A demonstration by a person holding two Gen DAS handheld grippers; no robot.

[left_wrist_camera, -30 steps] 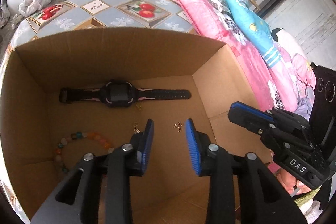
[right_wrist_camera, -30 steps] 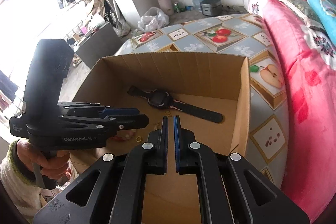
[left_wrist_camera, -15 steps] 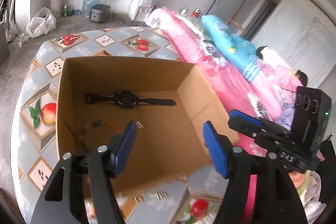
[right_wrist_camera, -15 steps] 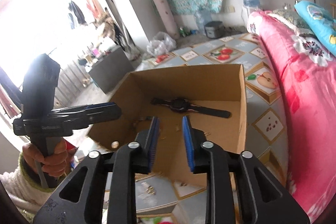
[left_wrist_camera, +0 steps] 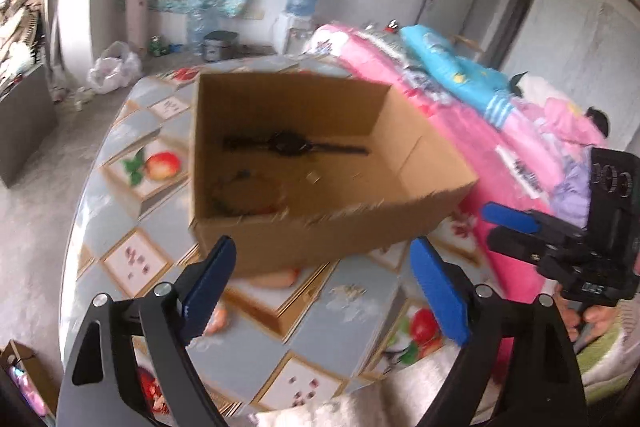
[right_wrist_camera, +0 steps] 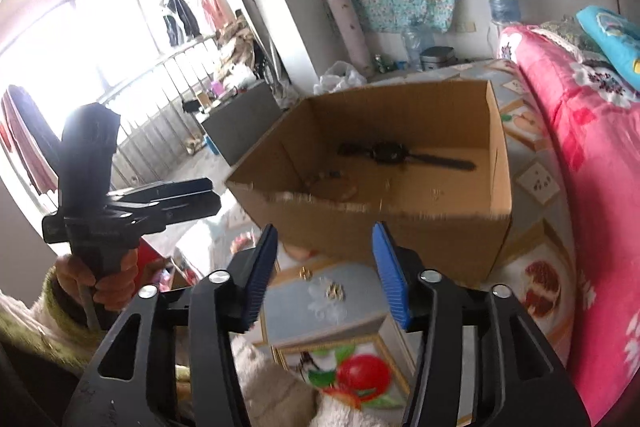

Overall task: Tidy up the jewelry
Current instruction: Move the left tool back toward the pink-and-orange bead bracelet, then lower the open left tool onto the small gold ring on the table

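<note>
An open cardboard box (left_wrist_camera: pixel 332 243) stands on the table. A black watch (left_wrist_camera: pixel 292 143) lies across its floor, with a bead bracelet (left_wrist_camera: pixel 248 195) and a tiny earring (left_wrist_camera: pixel 313 177) nearer the front wall. My left gripper (left_wrist_camera: pixel 320 245) hangs in front of the box, its jaws opening wide with nothing between them. My right gripper (right_wrist_camera: pixel 325 229) is also outside the box (right_wrist_camera: pixel 400 239); its jaws are opening and hold nothing. Below it, small gold pieces (right_wrist_camera: pixel 334 291) lie on the tablecloth. The watch (right_wrist_camera: pixel 388 153) shows in this view too.
The round table (left_wrist_camera: pixel 132 211) wears a fruit-patterned cloth. Pink bedding (left_wrist_camera: pixel 480 131) crowds its right side. A grey cabinet (right_wrist_camera: pixel 240 119) and a white bag (left_wrist_camera: pixel 112 71) stand on the floor beyond. A hand (right_wrist_camera: pixel 108 283) holds the left gripper's handle.
Both grippers have drawn back out of the box toward the near table edge. Both have opened from nearly shut to wide. The box now stands ahead of them.
</note>
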